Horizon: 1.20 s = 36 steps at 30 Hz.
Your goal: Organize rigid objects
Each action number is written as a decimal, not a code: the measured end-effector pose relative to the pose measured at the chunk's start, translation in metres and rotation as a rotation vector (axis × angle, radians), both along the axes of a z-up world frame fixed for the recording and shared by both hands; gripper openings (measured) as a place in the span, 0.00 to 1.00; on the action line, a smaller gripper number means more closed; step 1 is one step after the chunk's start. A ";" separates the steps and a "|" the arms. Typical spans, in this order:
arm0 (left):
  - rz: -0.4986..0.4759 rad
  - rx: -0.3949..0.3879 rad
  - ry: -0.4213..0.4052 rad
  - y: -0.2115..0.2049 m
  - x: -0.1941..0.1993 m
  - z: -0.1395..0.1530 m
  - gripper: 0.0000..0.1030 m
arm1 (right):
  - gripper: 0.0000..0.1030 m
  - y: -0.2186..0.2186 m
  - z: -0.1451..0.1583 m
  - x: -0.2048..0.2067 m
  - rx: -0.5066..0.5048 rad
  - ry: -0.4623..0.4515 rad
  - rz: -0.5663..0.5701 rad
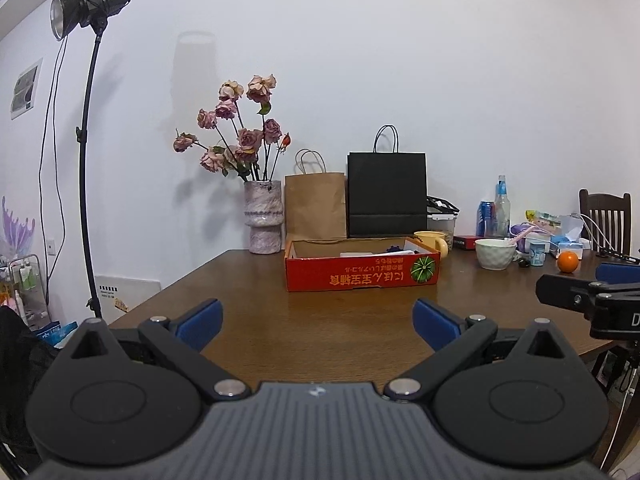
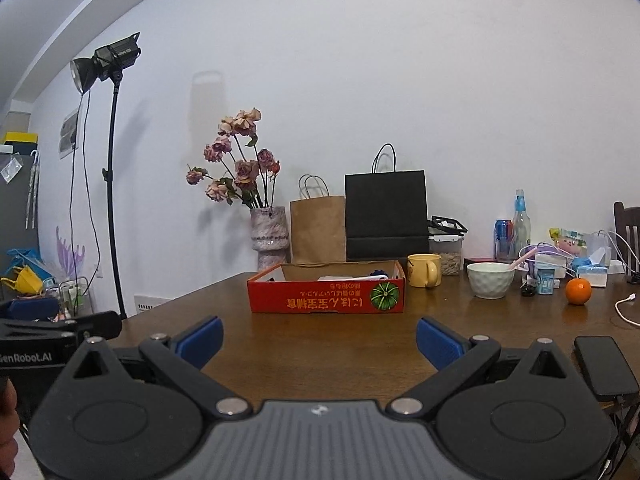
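Note:
A shallow red cardboard box (image 1: 362,276) (image 2: 326,298) with a green squash picture sits mid-table, holding a few flat items. To its right stand a yellow mug (image 1: 432,240) (image 2: 425,276), a white bowl (image 1: 495,254) (image 2: 490,280) with a pink spoon, and an orange (image 1: 568,262) (image 2: 578,291). A black phone (image 2: 606,366) lies at the near right edge. My left gripper (image 1: 318,324) is open over bare table, well short of the box. My right gripper (image 2: 319,342) is also open and empty. Each gripper shows at the edge of the other's view.
The brown wooden table (image 1: 320,320) carries a vase of dried roses (image 1: 264,220), a brown paper bag (image 1: 316,204) and a black bag (image 1: 386,196) at the back wall. Bottles, a can, tissues and cables (image 2: 626,312) crowd the right. A light stand (image 1: 86,200) rises left; a chair (image 1: 606,216) stands right.

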<state>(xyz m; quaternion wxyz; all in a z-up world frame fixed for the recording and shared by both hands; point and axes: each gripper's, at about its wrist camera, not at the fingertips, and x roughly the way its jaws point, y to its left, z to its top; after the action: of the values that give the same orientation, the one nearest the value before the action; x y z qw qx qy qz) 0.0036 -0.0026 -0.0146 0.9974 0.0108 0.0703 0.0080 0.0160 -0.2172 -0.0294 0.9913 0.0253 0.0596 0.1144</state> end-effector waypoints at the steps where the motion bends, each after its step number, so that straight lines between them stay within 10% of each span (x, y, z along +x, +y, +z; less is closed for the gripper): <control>1: -0.003 -0.002 0.003 0.000 0.000 0.000 1.00 | 1.00 0.000 0.000 0.000 -0.002 0.001 -0.002; 36: -0.025 0.004 -0.010 -0.003 -0.002 0.001 1.00 | 1.00 -0.002 -0.005 0.002 0.006 0.009 -0.009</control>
<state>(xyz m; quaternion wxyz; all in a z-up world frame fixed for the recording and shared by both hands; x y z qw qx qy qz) 0.0011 -0.0051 -0.0133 0.9978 0.0135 0.0651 -0.0042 0.0175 -0.2196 -0.0340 0.9915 0.0288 0.0635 0.1098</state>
